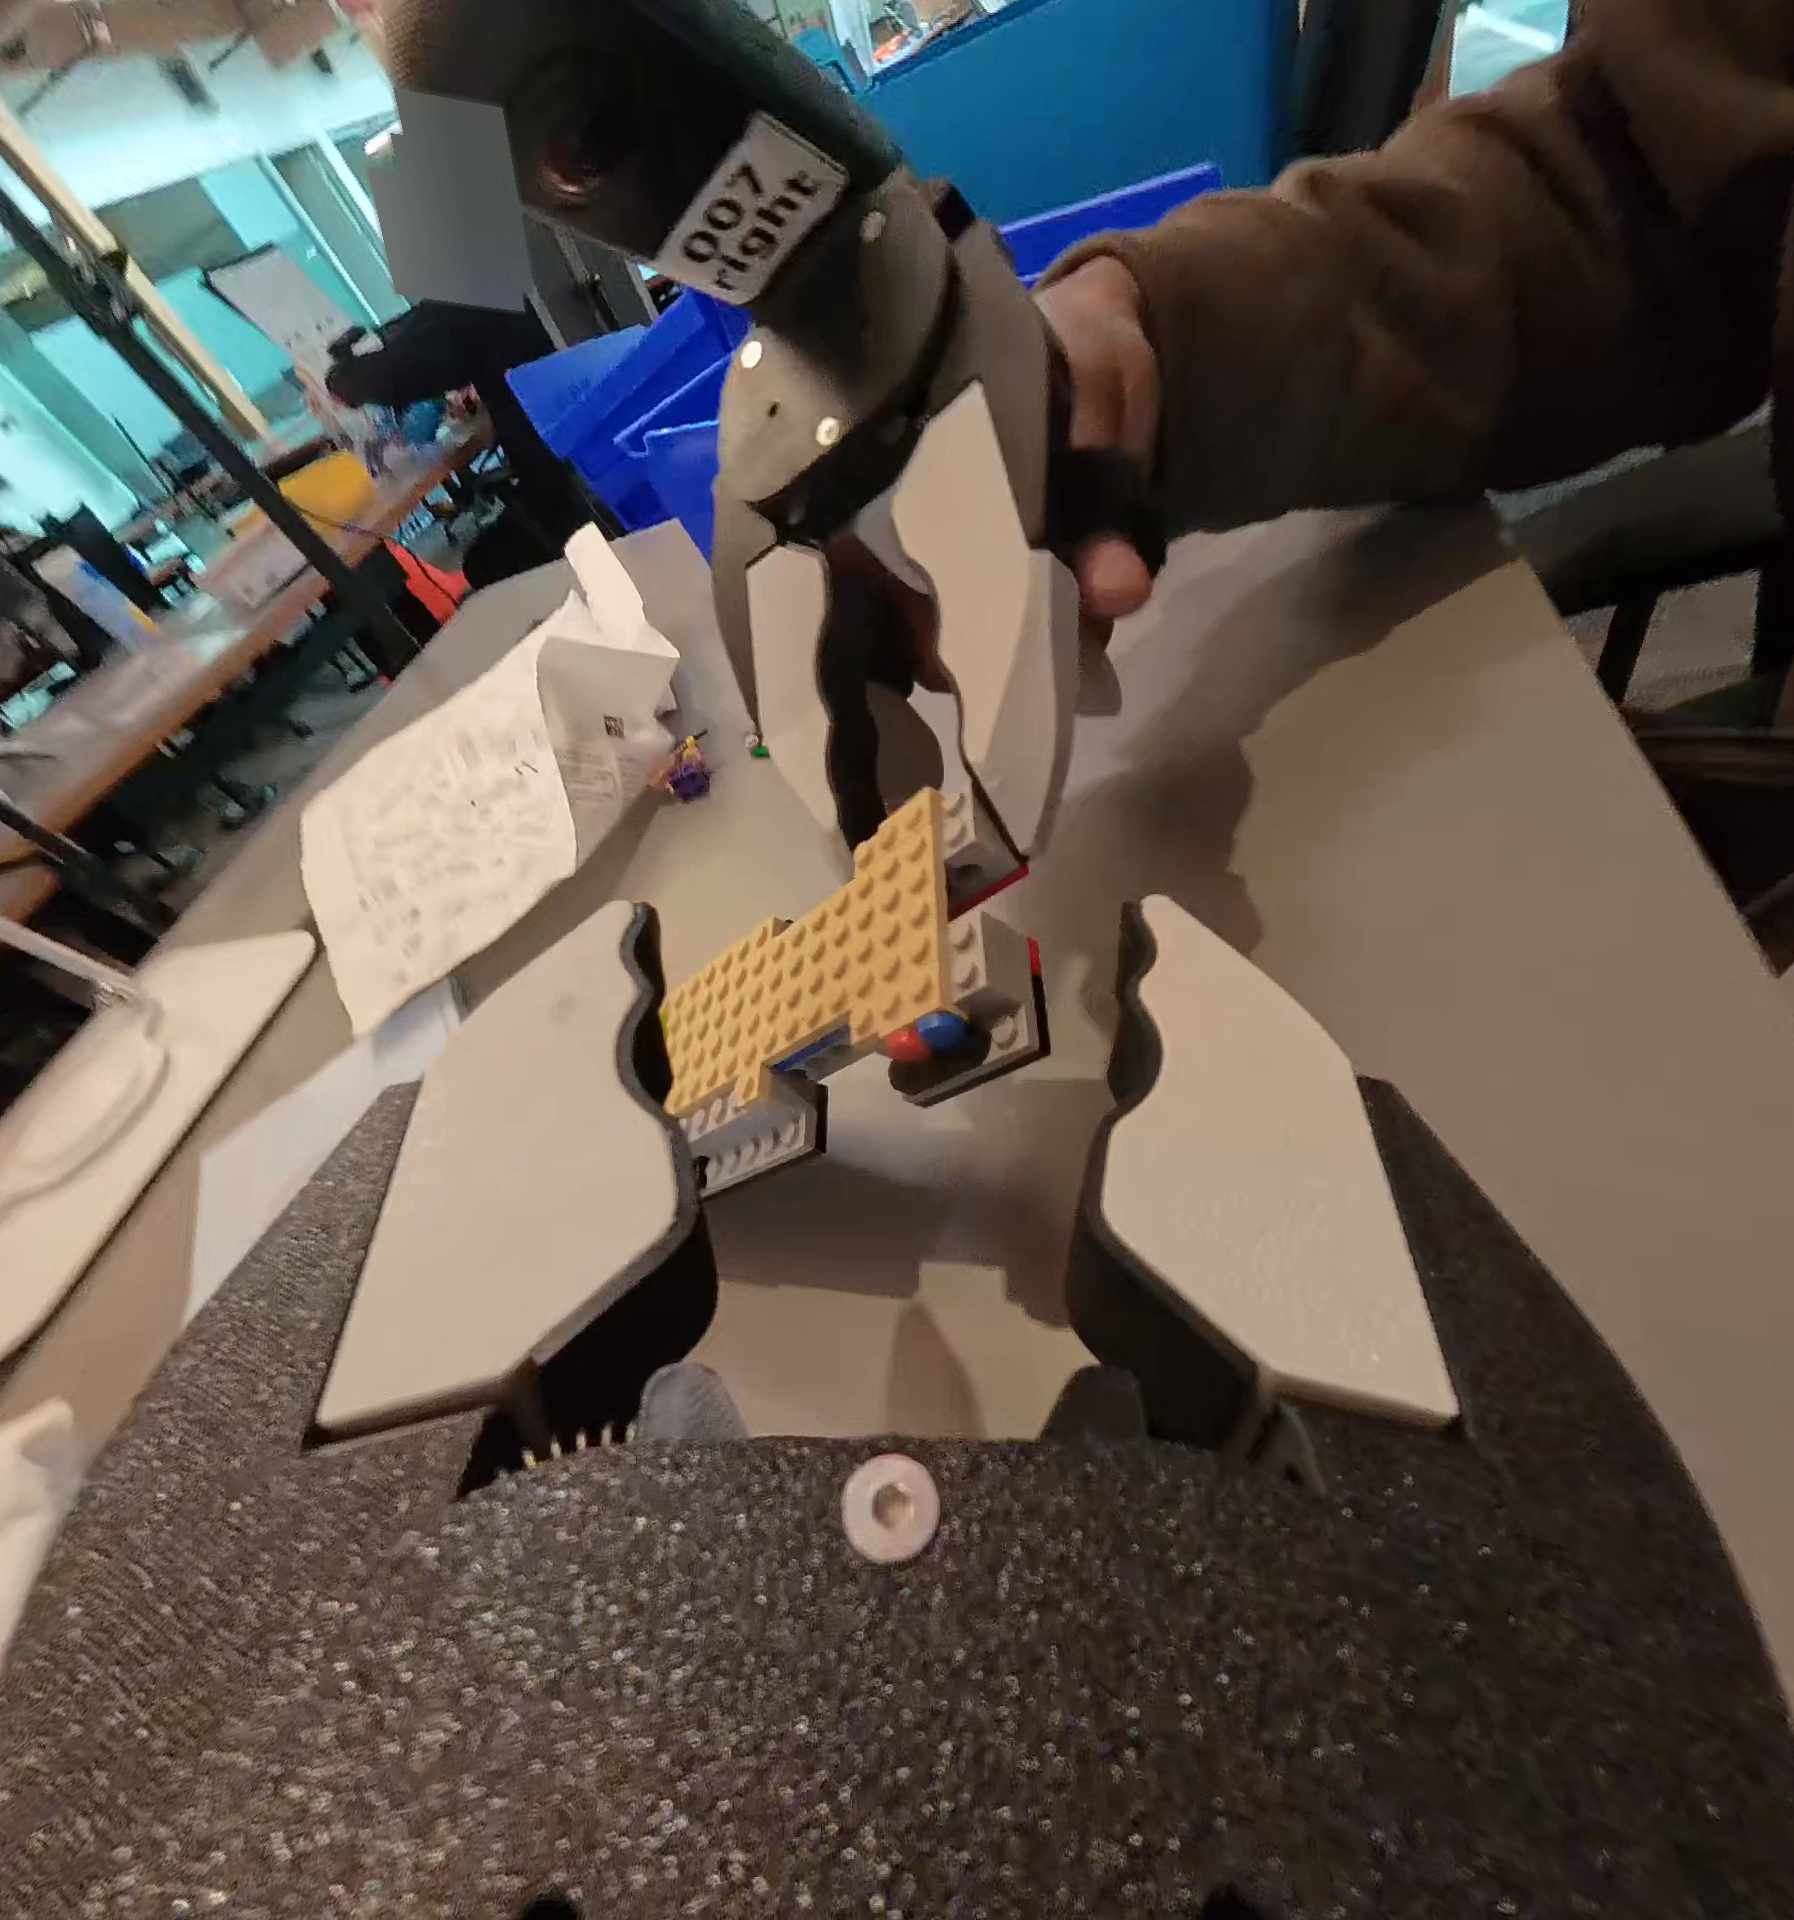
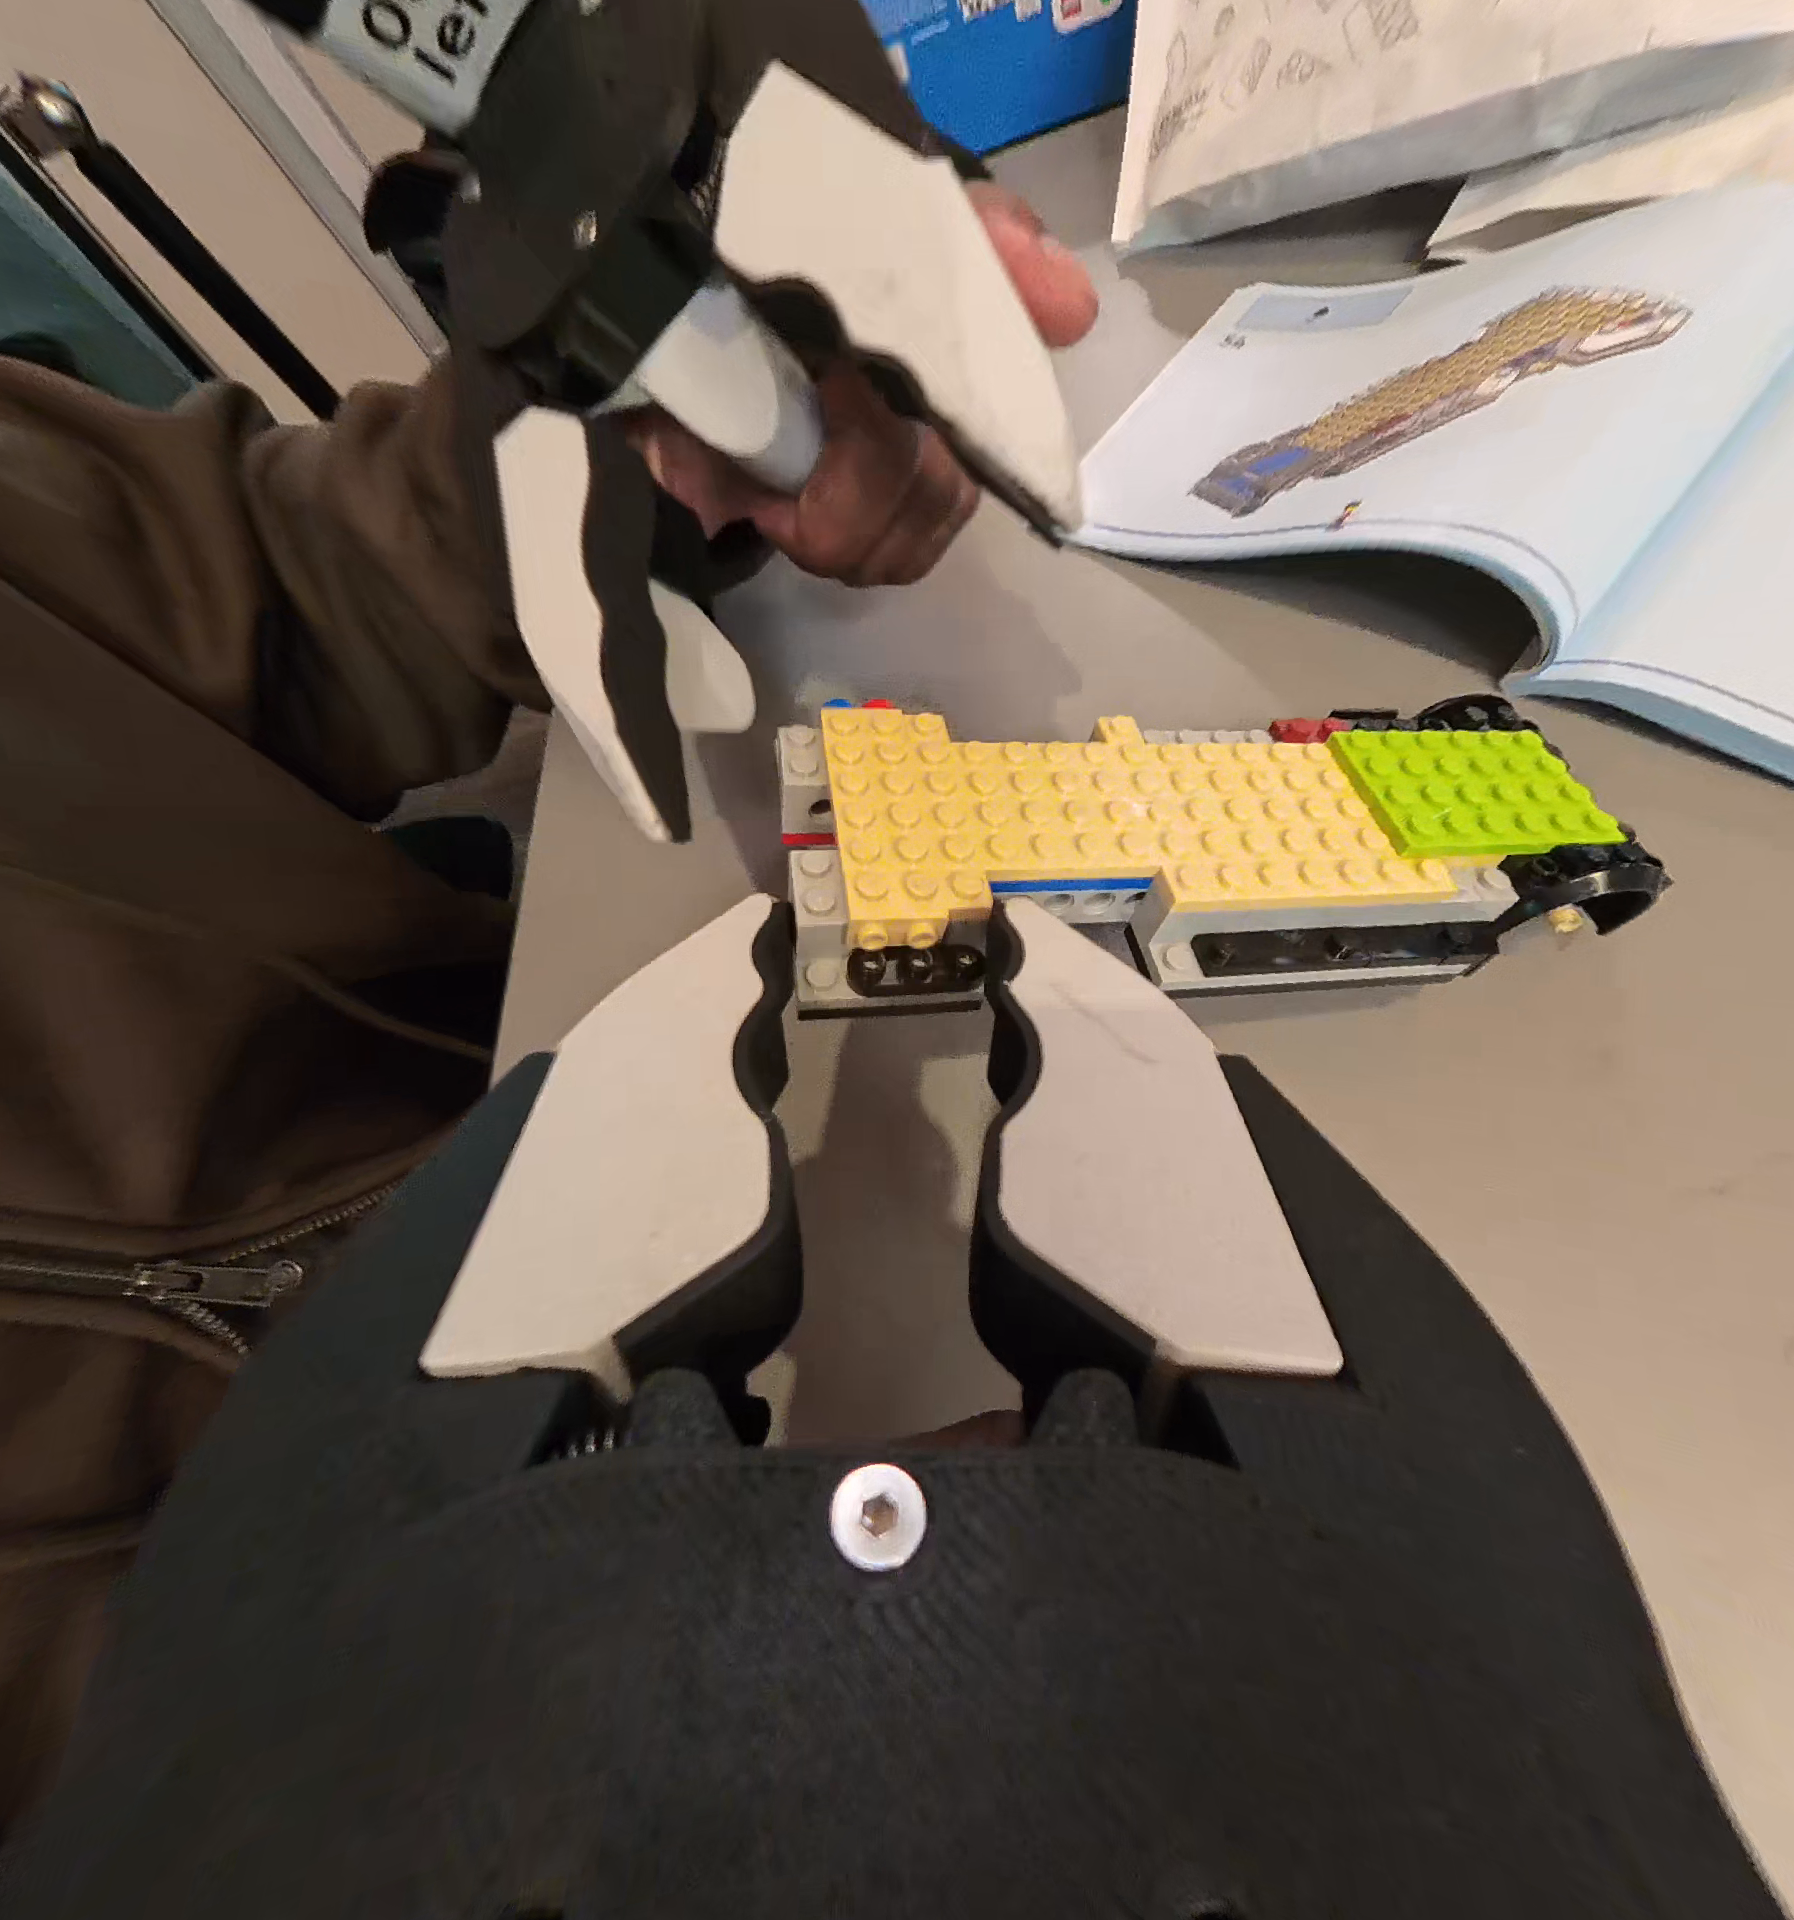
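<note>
My right gripper (image 2: pixel 888 935) pinches the tan-topped, grey-sided brick-built chassis (image 2: pixel 1080 821) by one corner; my left gripper (image 1: pixel 882 987), spread wide, hovers, and any bump could twist it loose.

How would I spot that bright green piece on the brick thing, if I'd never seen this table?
On the grey table lies a long brick model topped with tan studded plates, just below an open instruction booklet. The lime-green plate caps the model's end nearest the booklet, beside black curved parts. It is the only green studded plate there.
</note>
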